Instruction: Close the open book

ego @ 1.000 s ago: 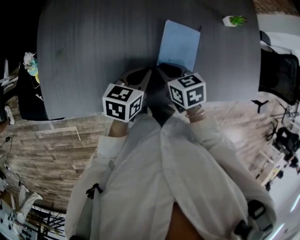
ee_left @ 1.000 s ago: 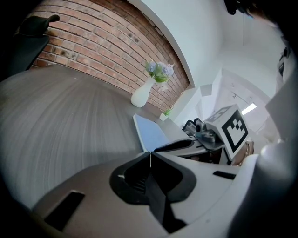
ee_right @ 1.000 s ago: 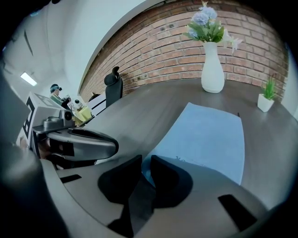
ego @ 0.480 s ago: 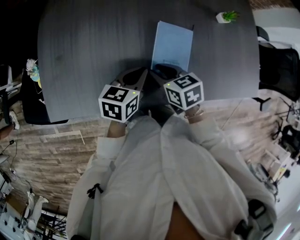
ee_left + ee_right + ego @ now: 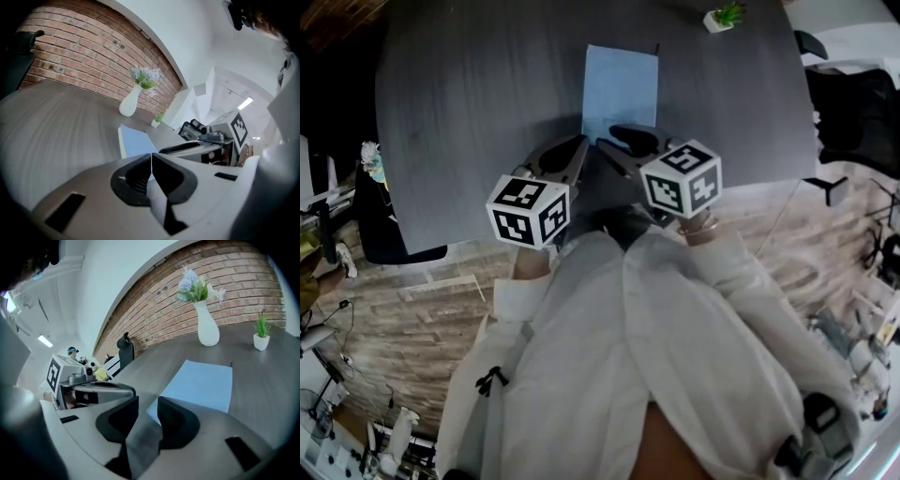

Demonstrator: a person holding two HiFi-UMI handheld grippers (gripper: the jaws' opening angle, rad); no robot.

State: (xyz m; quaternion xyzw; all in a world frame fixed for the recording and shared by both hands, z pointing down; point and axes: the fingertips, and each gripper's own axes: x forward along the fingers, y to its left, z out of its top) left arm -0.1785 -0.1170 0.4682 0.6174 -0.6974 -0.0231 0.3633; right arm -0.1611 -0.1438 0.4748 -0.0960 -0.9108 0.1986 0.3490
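Note:
The book [image 5: 619, 82] lies flat and closed on the grey table [image 5: 469, 103], its light blue cover up; it also shows as the book [image 5: 136, 143] and the book [image 5: 202, 384]. Both grippers hang side by side just short of its near edge, above the table and touching nothing. My left gripper [image 5: 579, 142] is shut with nothing in it, its jaws meeting in a thin line [image 5: 151, 160]. My right gripper [image 5: 615, 136] stands slightly open, with a narrow empty gap [image 5: 148, 401] between its pads.
A white vase of flowers [image 5: 207, 330] and a small potted plant [image 5: 723, 16] stand at the table's far side, beyond the book. Dark chairs sit at the table's left [image 5: 382, 225] and right [image 5: 853, 117]. A brick wall backs the table.
Both grippers have risen a little near the book's near edge. The head view has swung, so the book and the plant have slid left. The book has stayed flat and closed.

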